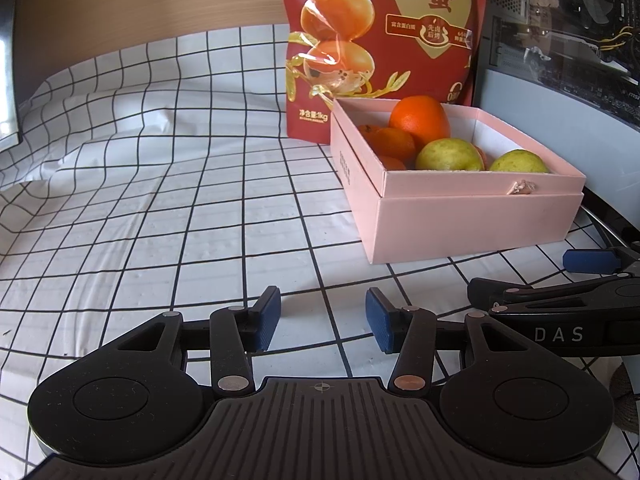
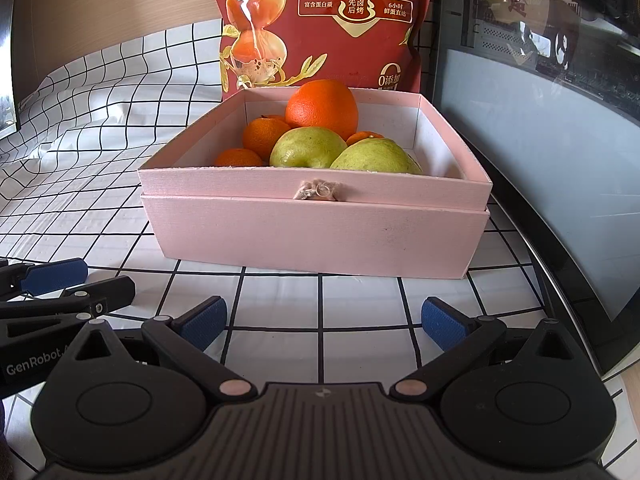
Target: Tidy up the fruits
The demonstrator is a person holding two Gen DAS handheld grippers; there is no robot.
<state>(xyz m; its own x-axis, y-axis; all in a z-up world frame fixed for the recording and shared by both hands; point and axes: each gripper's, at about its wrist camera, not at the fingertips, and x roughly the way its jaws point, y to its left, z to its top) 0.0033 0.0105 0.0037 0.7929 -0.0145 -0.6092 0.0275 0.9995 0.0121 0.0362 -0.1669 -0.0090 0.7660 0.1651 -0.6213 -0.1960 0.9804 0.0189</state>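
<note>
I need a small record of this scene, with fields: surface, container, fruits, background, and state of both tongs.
surface: white tablecloth with black grid
container: pink box, open top
fruits: large orange, two green pears, small mandarins, all inside the box
background: red snack bag standing behind the box
left tongs: open, empty
right tongs: open, empty, facing the box

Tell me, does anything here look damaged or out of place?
One thing: the pink box has a small torn, frayed spot in the middle of its front wall, where the surface has peeled away. The cloth lies wrinkled at the far left. The fruit all sits inside the box; nothing has spilled.
</note>
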